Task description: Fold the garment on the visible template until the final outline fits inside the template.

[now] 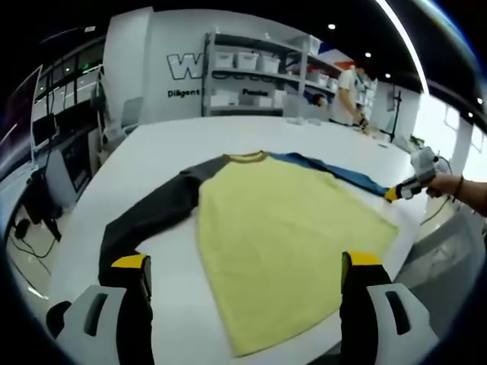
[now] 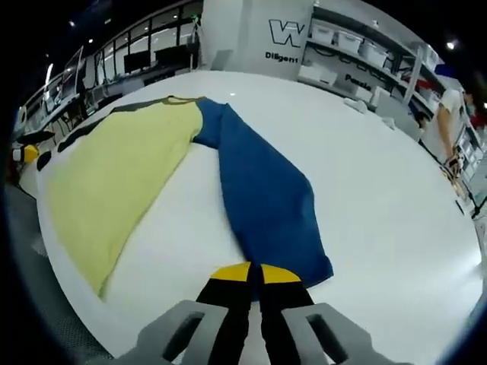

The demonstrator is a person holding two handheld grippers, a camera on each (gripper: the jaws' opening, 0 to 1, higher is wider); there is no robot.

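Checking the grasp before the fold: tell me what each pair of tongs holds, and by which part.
The right tongs are shut at the cuff end of the shirt's blue sleeve; whether they pinch it cannot be told. The left tongs are open, holding nothing.

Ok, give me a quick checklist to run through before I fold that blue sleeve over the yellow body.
1. Right gripper at the blue sleeve cuff: ok, its tips sit at the cuff edge.
2. Right grip on the fabric: cannot tell; the jaws look shut, but pinched cloth is not visible.
3. Left gripper free: ok, jaws open above the yellow body.
4. Dark sleeve laid out: ok, it lies flat on the table.
5. Template outline: cannot tell, no marking visible.
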